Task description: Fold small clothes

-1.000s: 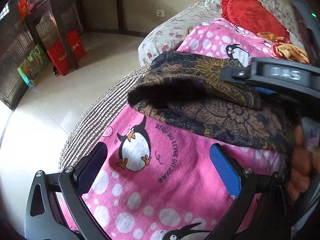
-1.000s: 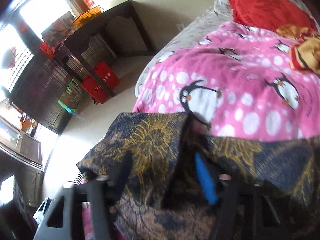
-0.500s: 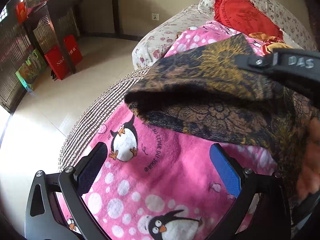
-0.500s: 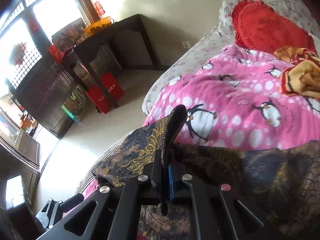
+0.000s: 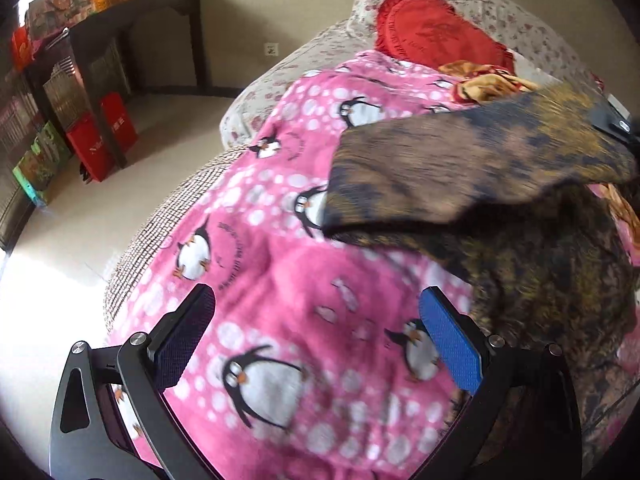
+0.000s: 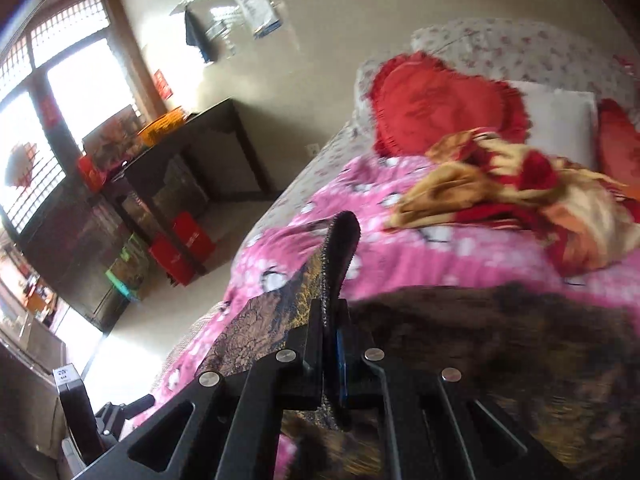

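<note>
Dark gold-patterned garment (image 6: 332, 264) pinched edge-on in right gripper (image 6: 332, 344), lifted over pink penguin blanket (image 5: 280, 272). Left gripper (image 5: 316, 340) spread, nothing held. Crumpled yellow-red cloth (image 6: 500, 184) seen clearly only in right view.

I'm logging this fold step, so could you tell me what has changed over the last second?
The right gripper closed on an edge of the dark patterned garment and lifted it up and back across the bed, baring more of the pink penguin blanket. The left gripper stayed open and empty above the blanket.
</note>
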`<state>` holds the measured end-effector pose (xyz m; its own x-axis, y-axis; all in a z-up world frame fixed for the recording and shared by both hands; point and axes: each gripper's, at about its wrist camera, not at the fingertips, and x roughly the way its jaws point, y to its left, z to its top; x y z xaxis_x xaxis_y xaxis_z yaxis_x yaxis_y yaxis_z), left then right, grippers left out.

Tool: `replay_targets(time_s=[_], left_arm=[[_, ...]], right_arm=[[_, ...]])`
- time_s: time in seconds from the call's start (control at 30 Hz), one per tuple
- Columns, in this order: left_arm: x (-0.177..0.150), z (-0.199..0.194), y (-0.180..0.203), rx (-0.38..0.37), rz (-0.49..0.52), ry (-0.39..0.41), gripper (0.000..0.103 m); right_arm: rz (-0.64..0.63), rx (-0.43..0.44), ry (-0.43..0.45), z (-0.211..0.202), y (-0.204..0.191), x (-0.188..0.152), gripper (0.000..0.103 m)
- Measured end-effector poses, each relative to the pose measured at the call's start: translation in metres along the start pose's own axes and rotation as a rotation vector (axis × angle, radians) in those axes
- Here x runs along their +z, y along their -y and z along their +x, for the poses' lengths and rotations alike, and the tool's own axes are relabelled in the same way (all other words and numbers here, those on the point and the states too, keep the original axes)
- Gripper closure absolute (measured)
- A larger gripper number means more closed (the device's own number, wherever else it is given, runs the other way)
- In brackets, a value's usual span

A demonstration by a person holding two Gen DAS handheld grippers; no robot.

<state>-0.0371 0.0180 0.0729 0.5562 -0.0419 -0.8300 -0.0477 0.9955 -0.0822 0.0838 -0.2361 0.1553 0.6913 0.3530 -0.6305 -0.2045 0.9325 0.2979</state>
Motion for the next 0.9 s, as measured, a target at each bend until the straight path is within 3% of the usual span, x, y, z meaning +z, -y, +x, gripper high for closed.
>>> replay_targets(time_s=[0.2,0.43,0.6,0.77,0.9], left_arm=[[-0.006,-0.003,0.033,-0.032,0.045,-0.012,0.001],[-0.01,-0.001,0.082,-0.059,0.142,-0.025,0.001],[-0.014,0.015,0.118,-0.048,0.216,-0.052,0.0],[-0.011,0.02,0.133,-0.039,0.234,-0.064,0.001],[-0.002,0.021,0.135,-0.03,0.227,-0.041,0.0]], right_arm=[[0.062,-0.145,0.038,-0.085,0.079,-0.022,0.099],[0.205,-0.325,0.029,-0.14,0.172,-0.074,0.099],[0.278,-0.427,-0.022,-0.137,0.22,-0.101,0.099],[0.401,-0.45,-0.077,-0.13,0.257,-0.124,0.099],[0.29,-0.473,-0.069,-0.136,0.244,-0.122,0.099]])
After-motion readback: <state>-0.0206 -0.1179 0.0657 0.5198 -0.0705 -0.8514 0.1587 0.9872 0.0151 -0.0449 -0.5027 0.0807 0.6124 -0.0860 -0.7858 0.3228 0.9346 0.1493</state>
